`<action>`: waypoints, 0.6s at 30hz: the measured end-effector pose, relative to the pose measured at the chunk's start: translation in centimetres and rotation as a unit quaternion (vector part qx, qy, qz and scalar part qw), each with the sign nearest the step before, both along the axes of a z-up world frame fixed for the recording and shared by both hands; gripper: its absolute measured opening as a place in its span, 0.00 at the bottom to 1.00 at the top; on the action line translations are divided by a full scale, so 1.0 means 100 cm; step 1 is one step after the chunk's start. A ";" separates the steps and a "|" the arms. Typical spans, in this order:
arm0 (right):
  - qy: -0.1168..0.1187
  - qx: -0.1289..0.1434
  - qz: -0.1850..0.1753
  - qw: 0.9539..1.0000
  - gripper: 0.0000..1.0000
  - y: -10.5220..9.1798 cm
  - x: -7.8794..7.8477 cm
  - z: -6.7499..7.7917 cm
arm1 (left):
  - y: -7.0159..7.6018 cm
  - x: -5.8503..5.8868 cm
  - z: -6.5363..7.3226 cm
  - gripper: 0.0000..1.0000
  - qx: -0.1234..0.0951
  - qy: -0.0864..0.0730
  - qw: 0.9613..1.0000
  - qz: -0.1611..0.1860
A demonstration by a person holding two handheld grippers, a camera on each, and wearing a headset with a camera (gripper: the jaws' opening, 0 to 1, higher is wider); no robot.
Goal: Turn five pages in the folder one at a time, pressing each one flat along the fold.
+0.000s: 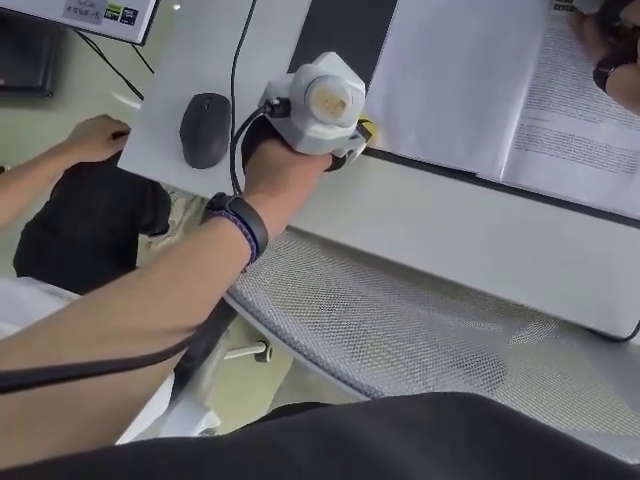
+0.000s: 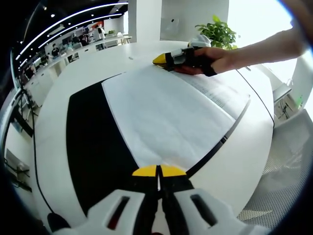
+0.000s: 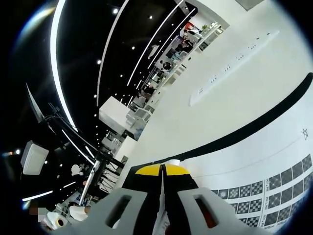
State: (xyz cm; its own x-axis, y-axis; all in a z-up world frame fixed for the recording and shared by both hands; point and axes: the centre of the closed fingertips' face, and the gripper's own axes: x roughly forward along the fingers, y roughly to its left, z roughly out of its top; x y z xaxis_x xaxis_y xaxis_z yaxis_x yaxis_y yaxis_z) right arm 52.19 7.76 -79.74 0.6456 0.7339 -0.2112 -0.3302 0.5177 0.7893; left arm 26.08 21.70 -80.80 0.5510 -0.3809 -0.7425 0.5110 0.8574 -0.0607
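The open folder lies on the white desk, its black cover (image 1: pixel 340 30) showing left of a blank white page (image 1: pixel 450 80) and a printed page (image 1: pixel 580 130). My left gripper (image 1: pixel 362 132) sits at the near left corner of the blank page. In the left gripper view its yellow-tipped jaws (image 2: pixel 159 171) are shut, right at the edge of the blank page (image 2: pixel 161 112). My right gripper (image 2: pixel 168 59) rests at the far side on the printed page (image 2: pixel 215 93), held by a gloved hand. In its own view the right gripper (image 3: pixel 161 170) is shut above a sheet printed with checkered squares (image 3: pixel 279 181).
A dark computer mouse (image 1: pixel 205 128) with its cable lies left of the folder. A monitor base (image 1: pixel 90 15) stands at the top left. Another person's hand (image 1: pixel 95 135) rests by the desk edge. A grey mesh chair (image 1: pixel 400 320) is below the desk front. A potted plant (image 2: pixel 217 32) stands behind.
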 end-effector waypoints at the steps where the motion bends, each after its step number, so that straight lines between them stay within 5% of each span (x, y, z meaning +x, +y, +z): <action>1: -0.001 -0.001 0.003 1.000 0.00 0.000 0.000 0.000 | 0.000 0.000 0.000 0.00 0.000 0.000 1.000 0.000; 8: -0.004 -0.007 0.067 0.998 0.00 0.001 -0.026 0.000 | 0.000 0.000 0.001 0.00 -0.001 0.000 1.000 0.001; 18: -0.014 -0.017 0.151 0.988 0.00 0.012 -0.087 0.007 | -0.001 -0.001 0.001 0.00 0.000 -0.002 1.000 -0.001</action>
